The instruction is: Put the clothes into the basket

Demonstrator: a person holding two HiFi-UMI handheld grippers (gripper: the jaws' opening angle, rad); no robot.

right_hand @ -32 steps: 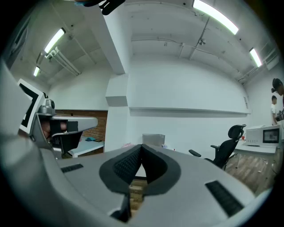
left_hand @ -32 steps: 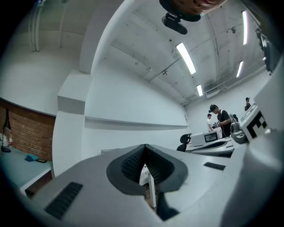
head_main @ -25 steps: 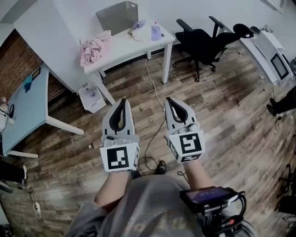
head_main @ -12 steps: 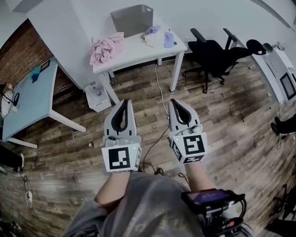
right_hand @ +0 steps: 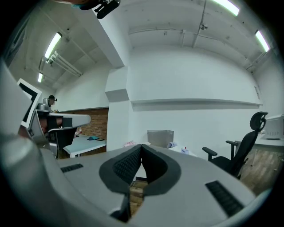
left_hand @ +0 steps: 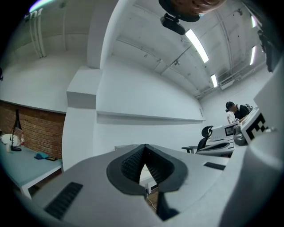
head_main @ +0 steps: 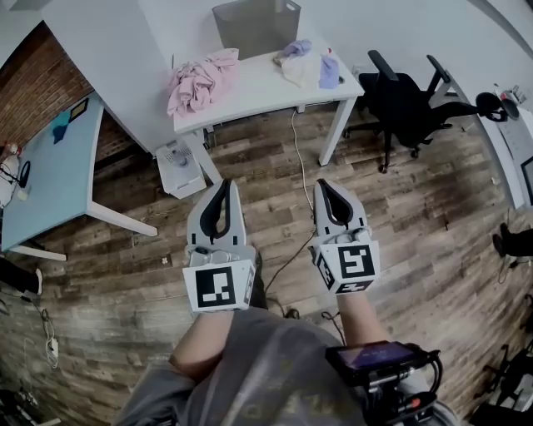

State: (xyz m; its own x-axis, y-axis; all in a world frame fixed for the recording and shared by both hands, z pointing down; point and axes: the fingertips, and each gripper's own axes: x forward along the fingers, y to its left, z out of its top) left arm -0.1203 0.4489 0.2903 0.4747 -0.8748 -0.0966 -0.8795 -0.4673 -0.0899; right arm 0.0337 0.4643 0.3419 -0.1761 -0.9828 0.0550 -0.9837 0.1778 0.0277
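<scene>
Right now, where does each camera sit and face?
Head view: on the head, steeply down at floor, table, clothes, basket; shows forearms, left tool, right tool.
Left gripper view: on the left tool, level along its shut jaws toward a wall; right tool at right edge.
Right gripper view: on the right tool, level along its shut jaws toward the table; left tool at left edge.
Shared: head and right gripper views both show basket and chair.

Wood floor (head_main: 433, 216), brick wall (head_main: 33, 91), white table (head_main: 266, 87), office chair (head_main: 408, 104).

Office: white desk (head_main: 258, 90), swivel chair (head_main: 405, 104)
</scene>
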